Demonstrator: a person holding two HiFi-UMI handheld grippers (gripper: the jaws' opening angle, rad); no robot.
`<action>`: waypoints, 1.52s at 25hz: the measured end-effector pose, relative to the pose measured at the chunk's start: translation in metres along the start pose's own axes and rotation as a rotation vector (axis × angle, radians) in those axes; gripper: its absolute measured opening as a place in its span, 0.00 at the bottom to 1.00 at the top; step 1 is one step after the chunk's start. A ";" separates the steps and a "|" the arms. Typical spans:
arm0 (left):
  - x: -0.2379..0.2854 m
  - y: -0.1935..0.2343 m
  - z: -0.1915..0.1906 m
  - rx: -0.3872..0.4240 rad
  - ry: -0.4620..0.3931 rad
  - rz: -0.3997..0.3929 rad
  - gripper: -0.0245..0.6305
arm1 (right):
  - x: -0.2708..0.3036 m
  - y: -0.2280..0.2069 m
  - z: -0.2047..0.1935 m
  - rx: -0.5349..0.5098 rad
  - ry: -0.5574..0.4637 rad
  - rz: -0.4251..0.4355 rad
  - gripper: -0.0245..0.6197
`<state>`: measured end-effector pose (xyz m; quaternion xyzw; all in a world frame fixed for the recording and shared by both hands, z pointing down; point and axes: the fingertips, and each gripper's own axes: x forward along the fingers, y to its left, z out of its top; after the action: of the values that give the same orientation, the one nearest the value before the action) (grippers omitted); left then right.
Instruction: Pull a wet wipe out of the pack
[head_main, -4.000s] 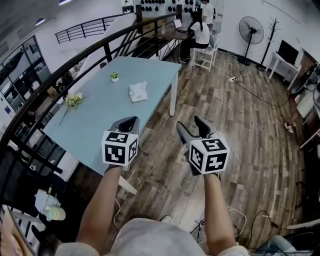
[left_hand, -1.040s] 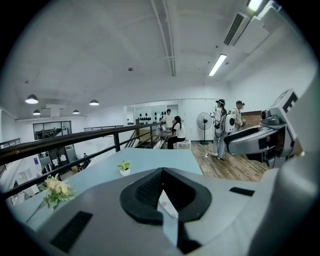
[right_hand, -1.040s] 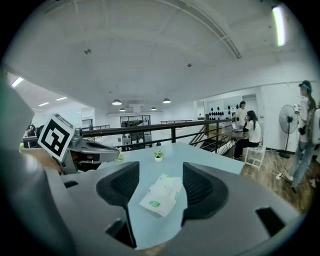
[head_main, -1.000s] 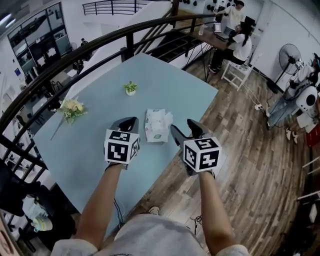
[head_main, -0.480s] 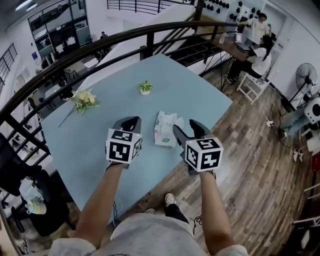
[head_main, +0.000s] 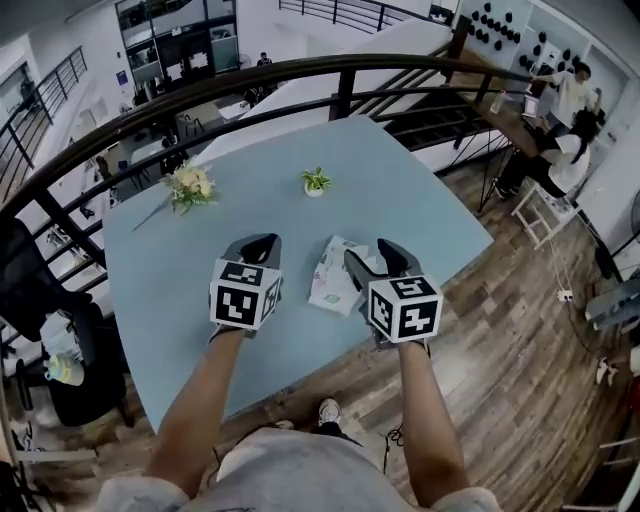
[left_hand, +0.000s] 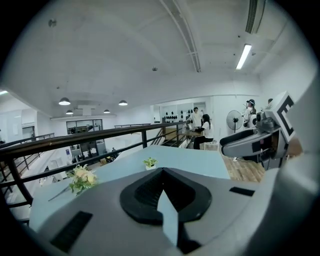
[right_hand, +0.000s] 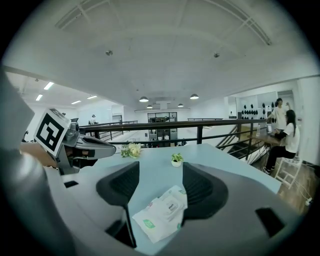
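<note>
A white wet wipe pack (head_main: 333, 274) with green print lies flat on the light blue table (head_main: 200, 270), near its front right edge. My left gripper (head_main: 261, 244) hovers to the left of the pack, jaws shut with nothing held (left_hand: 162, 171). My right gripper (head_main: 372, 256) hovers at the pack's right side, open. In the right gripper view the pack (right_hand: 162, 212) shows low between the two dark fingers (right_hand: 120, 185), below the open gripper (right_hand: 160, 171) and apart from it. No wipe sticks out of the pack that I can see.
A tiny potted plant (head_main: 316, 181) and a small flower bunch (head_main: 190, 184) sit farther back on the table. A dark curved railing (head_main: 250, 85) runs behind it. Wooden floor (head_main: 520, 330) lies to the right. People (head_main: 565, 100) stand at a desk far right.
The table and the pack have come closer and shifted right in the head view; the pack now lies between the two grippers. Both grippers keep their states.
</note>
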<state>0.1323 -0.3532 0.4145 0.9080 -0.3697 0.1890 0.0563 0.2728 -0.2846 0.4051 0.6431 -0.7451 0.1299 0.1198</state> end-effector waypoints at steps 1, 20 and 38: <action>0.000 0.001 0.001 -0.004 0.000 0.017 0.03 | 0.003 -0.002 0.001 -0.005 0.000 0.015 0.43; -0.023 0.024 -0.009 -0.062 0.010 0.281 0.03 | 0.051 0.002 0.012 -0.083 -0.005 0.268 0.43; -0.023 0.003 -0.025 -0.095 0.020 0.276 0.03 | 0.047 0.002 0.000 -0.115 0.038 0.289 0.43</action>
<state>0.1079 -0.3344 0.4285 0.8429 -0.4989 0.1864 0.0764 0.2638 -0.3275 0.4217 0.5186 -0.8338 0.1149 0.1506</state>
